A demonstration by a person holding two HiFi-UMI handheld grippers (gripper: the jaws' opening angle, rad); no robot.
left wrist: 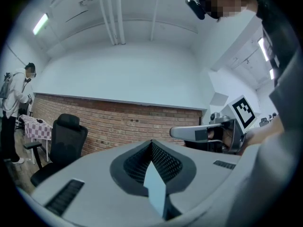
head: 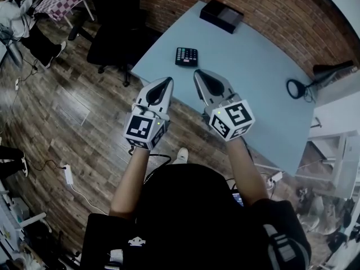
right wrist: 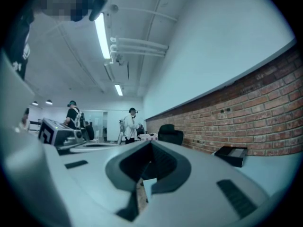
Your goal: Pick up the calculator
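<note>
The dark calculator point(head: 186, 56) lies flat on the pale blue table point(head: 253, 66), near its left front edge. Both grippers hover level in front of that edge, pointing toward the table. My left gripper point(head: 168, 81) is shut and empty, below and left of the calculator, still over the floor. My right gripper point(head: 198, 72) is shut and empty, its tips just short of the calculator's near edge. In the left gripper view the left gripper point(left wrist: 152, 142) has its jaws together. The right gripper point(right wrist: 150, 144) looks the same in its own view. Neither gripper view shows the calculator.
A black box point(head: 221, 16) sits at the table's far end, also seen as the black box point(right wrist: 230, 155). A black office chair point(head: 115, 38) stands left of the table. A black ring lamp point(head: 296, 88) lies at the right. A power strip point(head: 68, 174) lies on the wooden floor.
</note>
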